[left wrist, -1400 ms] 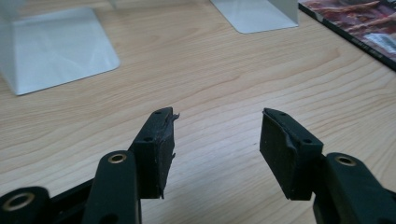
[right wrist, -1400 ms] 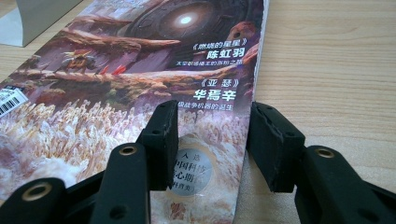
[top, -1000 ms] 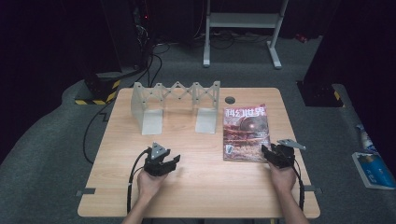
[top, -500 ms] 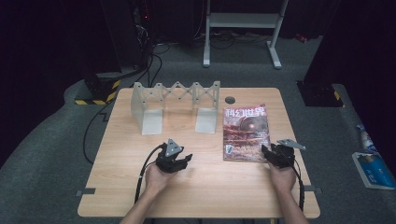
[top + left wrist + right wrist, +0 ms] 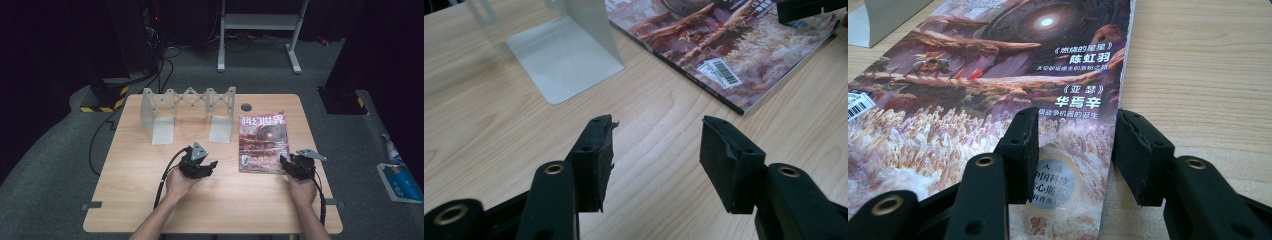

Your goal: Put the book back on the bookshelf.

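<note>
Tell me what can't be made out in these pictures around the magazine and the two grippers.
- Magazine: its near right corner, in the high view, is covered by the right gripper.
- Right gripper view: whether the fingers touch the cover or hover over it cannot be told.
- Left gripper view: the magazine's far part is cut off by the top edge.
- Metal rack: in the left gripper view its top is cut off.
- High view: the barcode is too small.

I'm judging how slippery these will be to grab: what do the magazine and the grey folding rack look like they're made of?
The magazine looks like glossy coated paper: its printed cover catches a sheen, and thin page edges show along its side. The folding rack looks like matte pale-grey sheet metal, though it could be plastic: thin flat plates with an even, dull finish. Both rest on a table with a wood-grain top, probably laminate.
</note>
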{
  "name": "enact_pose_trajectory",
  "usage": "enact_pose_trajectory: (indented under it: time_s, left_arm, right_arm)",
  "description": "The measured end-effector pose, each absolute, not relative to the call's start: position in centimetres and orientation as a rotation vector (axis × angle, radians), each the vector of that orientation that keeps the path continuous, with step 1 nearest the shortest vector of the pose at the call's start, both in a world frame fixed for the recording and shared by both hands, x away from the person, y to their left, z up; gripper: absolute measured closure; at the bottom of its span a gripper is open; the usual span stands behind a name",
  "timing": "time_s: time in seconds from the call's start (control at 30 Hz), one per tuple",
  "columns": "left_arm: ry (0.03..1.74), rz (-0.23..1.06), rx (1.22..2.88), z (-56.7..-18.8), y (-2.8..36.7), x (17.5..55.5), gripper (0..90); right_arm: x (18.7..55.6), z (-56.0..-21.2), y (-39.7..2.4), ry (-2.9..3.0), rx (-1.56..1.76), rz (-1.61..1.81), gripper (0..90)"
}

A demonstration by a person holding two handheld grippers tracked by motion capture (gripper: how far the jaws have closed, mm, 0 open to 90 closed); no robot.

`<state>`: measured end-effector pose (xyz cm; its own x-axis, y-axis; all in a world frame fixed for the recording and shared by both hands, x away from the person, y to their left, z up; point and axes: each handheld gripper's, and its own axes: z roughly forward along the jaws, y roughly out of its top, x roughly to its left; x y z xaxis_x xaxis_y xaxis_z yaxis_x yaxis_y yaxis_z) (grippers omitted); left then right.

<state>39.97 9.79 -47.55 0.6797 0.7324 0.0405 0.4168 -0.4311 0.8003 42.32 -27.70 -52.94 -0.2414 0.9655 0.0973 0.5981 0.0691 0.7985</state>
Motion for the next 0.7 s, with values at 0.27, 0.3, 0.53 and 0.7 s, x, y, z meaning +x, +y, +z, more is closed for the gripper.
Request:
enact_pose_trajectory:
  time_s: [0.27,0.3,0.53,0.7]
  left_arm:
    - [0.915,0.431,2.035,-47.4,7.9,41.5,45.7]
    - [0.918,0.425,2.033,-47.3,7.6,41.7,45.7]
    - [0.955,0.412,2.009,-47.1,6.1,42.9,47.8]
    - [0.982,0.407,2.004,-47.2,5.1,43.8,51.4]
  right_arm:
    - [42.3,-52.9,-27.7,1.886,1.54,1.033,53.0]
    - [42.3,-52.9,-27.7,1.886,1.54,1.033,53.0]
    - [42.3,-52.9,-27.6,1.885,1.538,1.031,53.0]
    - [42.3,-52.9,-27.6,1.886,1.538,1.03,53.0]
